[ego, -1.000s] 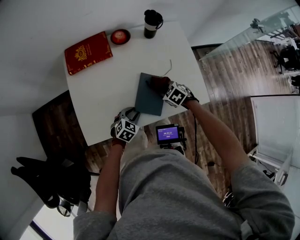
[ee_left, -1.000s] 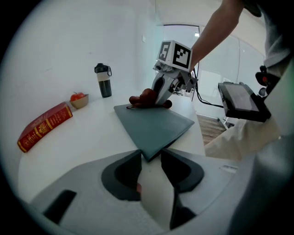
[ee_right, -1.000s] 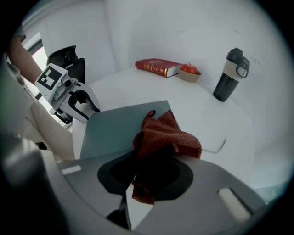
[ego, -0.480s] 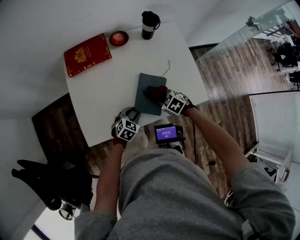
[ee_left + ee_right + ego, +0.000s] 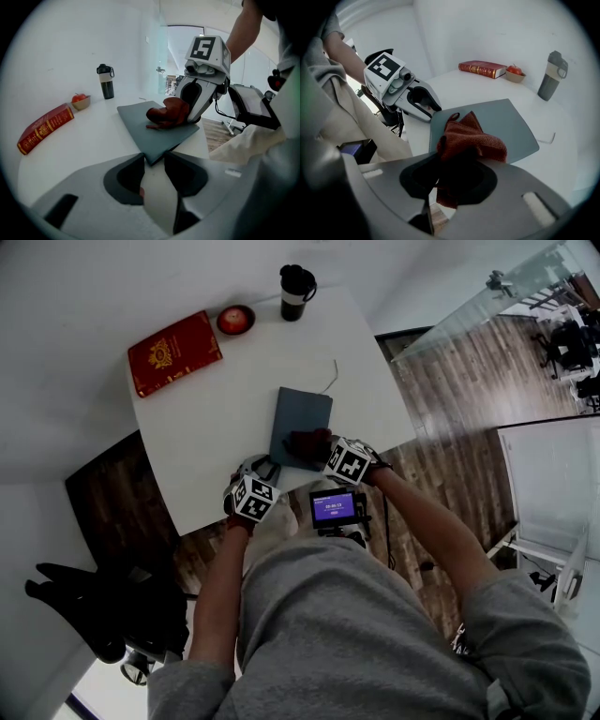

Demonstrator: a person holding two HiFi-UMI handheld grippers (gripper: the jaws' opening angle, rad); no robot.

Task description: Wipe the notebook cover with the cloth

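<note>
The left gripper [image 5: 152, 161] is being held at the table [image 5: 206, 427] edge with jaws spread and empty, the notebook [image 5: 302, 413] corner lying just at its tips. The cloth [image 5: 473, 140] is being pinched by the right gripper [image 5: 455, 182] and pressed on the cover's near end. Wiping is judged to be under way; next, the cloth is being called on to be drawn over the cover's far part
</note>
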